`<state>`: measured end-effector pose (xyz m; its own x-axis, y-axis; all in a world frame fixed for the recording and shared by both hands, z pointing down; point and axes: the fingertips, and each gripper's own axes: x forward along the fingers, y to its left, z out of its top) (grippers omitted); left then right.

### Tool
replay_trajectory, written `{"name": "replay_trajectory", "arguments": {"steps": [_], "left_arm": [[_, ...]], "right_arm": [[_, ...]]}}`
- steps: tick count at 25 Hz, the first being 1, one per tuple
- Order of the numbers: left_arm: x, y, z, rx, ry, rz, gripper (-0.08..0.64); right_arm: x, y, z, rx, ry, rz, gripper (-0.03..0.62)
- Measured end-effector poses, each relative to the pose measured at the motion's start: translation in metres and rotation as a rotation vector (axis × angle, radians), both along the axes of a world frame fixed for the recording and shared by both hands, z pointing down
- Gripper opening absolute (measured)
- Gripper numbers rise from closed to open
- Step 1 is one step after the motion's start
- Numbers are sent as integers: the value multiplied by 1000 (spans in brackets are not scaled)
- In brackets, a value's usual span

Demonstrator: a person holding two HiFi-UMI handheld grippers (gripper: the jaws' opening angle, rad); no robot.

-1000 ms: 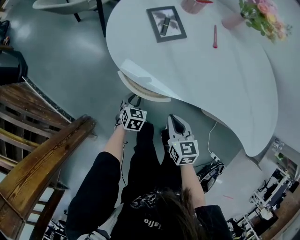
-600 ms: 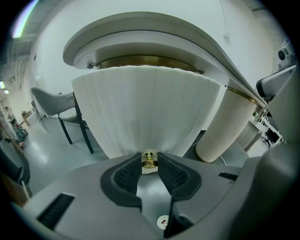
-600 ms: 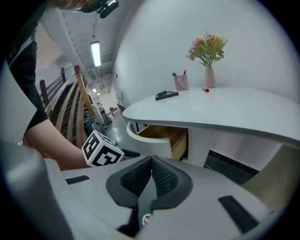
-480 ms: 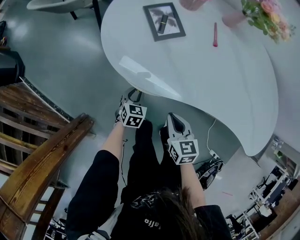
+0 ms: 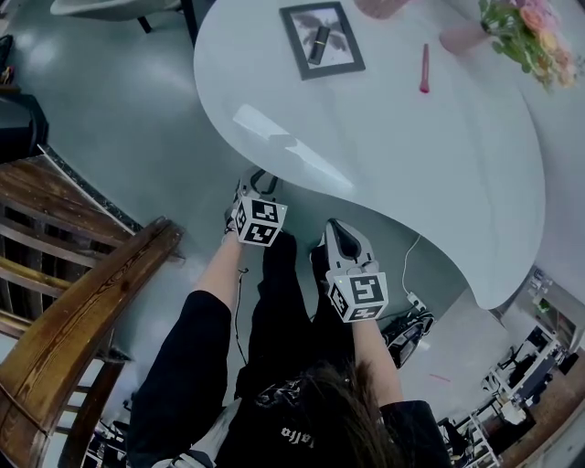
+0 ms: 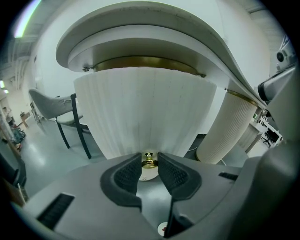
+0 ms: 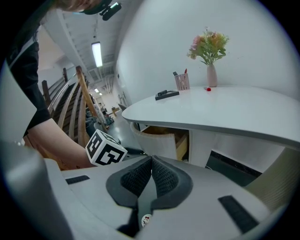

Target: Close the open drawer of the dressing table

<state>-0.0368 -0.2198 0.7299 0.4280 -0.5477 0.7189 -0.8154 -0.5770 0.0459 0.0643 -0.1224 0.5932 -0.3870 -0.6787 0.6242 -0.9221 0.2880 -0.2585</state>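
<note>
The dressing table's white top [image 5: 384, 137] curves over my grippers. In the left gripper view the drawer's white ribbed front [image 6: 145, 108] fills the middle, tucked under the top, with a small brass knob [image 6: 149, 163] on it. My left gripper [image 6: 149, 158] is closed on that knob, a pad on each side. From above, the left gripper [image 5: 254, 187] reaches under the table edge and the drawer is hidden. The right gripper view shows the drawer [image 7: 159, 138] standing a little out, with wood inside. My right gripper [image 7: 151, 161] is shut on nothing and hangs back [image 5: 336, 230].
A wooden railing [image 5: 73, 274] stands at the left. A framed tray [image 5: 322, 41], a pink pen [image 5: 424, 69] and flowers [image 5: 526, 27] are on the table top. A chair [image 6: 61, 112] and the ribbed table leg [image 6: 229, 126] flank the drawer. Cables [image 5: 411, 329] lie on the floor.
The drawer has slid in under the table top; its rim no longer shows from above. My left gripper moved toward the table with it. The right gripper stayed put.
</note>
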Motion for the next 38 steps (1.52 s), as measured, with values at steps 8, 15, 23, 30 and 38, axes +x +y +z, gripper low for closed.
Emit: {"name": "replay_trajectory", "arguments": {"steps": [8, 15, 23, 30, 38], "left_arm": [[11, -17, -1, 51, 29, -28, 120], [21, -32, -3, 105, 55, -13, 120], [28, -44, -4, 168, 92, -13, 120], [33, -55, -3, 198, 121, 18, 121], [34, -59, -3, 235, 146, 0, 123]], "right_arm": [[2, 4, 2, -6, -1, -23, 26], [1, 6, 2, 3, -18, -33, 26], [6, 8, 11, 1, -12, -37, 26], [6, 5, 17, 14, -2, 0, 26], [8, -4, 18, 28, -23, 59, 26]]}}
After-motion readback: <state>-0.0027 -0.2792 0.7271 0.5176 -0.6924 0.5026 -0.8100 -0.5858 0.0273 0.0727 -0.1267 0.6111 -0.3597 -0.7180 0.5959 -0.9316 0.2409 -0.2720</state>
